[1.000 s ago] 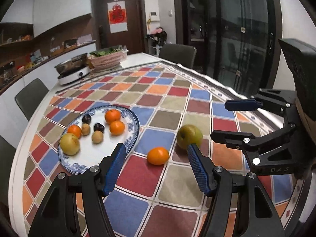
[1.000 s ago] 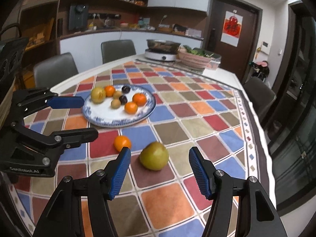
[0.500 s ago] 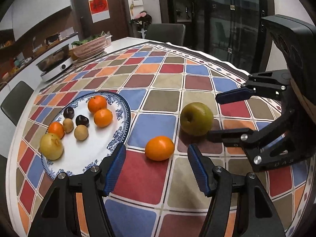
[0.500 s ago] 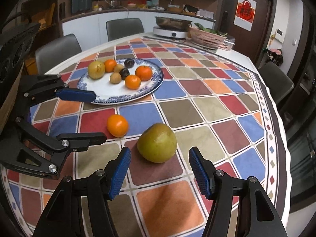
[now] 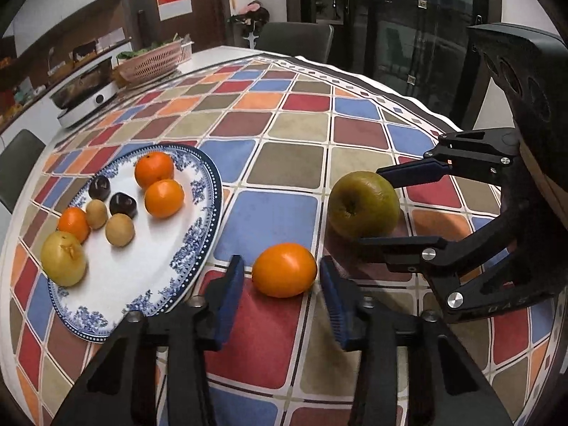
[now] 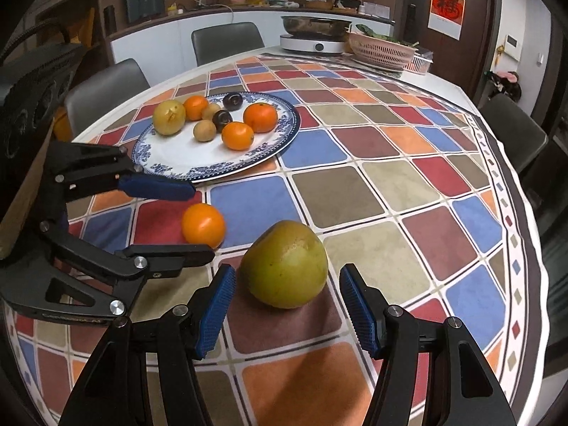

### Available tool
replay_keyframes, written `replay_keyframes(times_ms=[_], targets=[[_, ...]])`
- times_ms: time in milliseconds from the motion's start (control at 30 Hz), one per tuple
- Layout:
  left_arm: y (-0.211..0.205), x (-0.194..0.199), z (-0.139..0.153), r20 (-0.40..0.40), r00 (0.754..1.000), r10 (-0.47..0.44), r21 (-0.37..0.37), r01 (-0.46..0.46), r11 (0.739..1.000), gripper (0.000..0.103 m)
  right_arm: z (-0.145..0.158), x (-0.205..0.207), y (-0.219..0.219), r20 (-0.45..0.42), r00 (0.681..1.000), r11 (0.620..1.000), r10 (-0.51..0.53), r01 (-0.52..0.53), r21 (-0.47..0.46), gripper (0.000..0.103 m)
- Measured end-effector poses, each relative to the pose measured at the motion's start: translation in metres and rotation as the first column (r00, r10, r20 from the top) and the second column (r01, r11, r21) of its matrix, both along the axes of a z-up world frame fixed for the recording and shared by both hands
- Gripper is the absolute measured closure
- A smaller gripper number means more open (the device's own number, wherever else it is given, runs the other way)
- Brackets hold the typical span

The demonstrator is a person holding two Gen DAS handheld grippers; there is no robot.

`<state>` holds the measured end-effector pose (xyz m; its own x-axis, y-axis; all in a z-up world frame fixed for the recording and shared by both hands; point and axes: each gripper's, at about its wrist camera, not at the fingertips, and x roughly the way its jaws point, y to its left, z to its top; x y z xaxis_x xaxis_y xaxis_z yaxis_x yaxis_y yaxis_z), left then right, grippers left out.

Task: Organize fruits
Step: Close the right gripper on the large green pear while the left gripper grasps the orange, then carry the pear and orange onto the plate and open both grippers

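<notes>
Two fruits are not on the plate yet. The orange [image 5: 284,269] sits on the bench [image 5: 277,163] on a red square, just beside the plate's rim. The big green pear [image 6: 285,264] sits a bit to the right of it, on a brown square. They are near each other but not touching.

The left tool [image 5: 282,294] is open wide, w/ one blue pad on each side of the orange — close, but there is a small gap on both sides, so it holds nothing. The right tool [image 6: 285,307] is open wide too, w/ its pads on both sides of the pear; I see gaps there as well, so no hold yet.

The blue & white plate [image 5: 209,213] already has 8 fruits on it: 3 oranges [image 5: 164,198], 2 dark plums [image 5: 123,205], 2 small brown fruits [image 5: 120,229] and 1 yellow pear [image 5: 64,258]. So most of the job looks done — I think only these 2 are left. Next, each tool needs to squeeze, lift, and set its fruit on the white part of the plate, which has room.

Farther back on the bench are a pan on a cooker [image 6: 312,37] and a pink basket w/ greens [image 6: 381,51]. Gray chairs [image 6: 227,42] stand around.
</notes>
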<state>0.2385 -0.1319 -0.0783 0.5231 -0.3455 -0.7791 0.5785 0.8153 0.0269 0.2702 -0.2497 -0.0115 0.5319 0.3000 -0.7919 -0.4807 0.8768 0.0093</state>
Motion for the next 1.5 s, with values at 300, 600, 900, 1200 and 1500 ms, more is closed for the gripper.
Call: replay_keyframes(times_ms=[300,600,900,1200,1500], targets=[[0.005,-0.005,0.002,-0.013,1.0,0.028,-0.03,-0.028,0.999,0.065,-0.003,0.004,-0.001,-0.009,1.0,0.999,-0.01,0.011,0.034,0.049],[0.014,-0.016,0.013,0.006,0.997,0.081,-0.058,-0.08,0.995,0.065,-0.004,0.002,0.001,-0.004,1.0,0.999,-0.03,0.03,0.034,0.051],[0.024,-0.027,0.025,0.019,0.992,0.122,-0.089,-0.12,0.989,0.065,0.004,-0.004,0.0,-0.006,0.998,0.994,-0.07,0.07,0.078,0.052],[0.035,-0.041,0.042,0.04,0.987,0.159,-0.132,-0.152,0.98,0.065,0.025,-0.022,0.006,0.027,0.996,0.993,-0.081,0.078,0.089,0.052],[0.054,-0.064,0.074,0.114,0.972,0.206,-0.192,-0.182,0.964,0.065,0.055,-0.04,0.013,0.083,0.991,0.988,-0.108,0.097,0.122,0.052]])
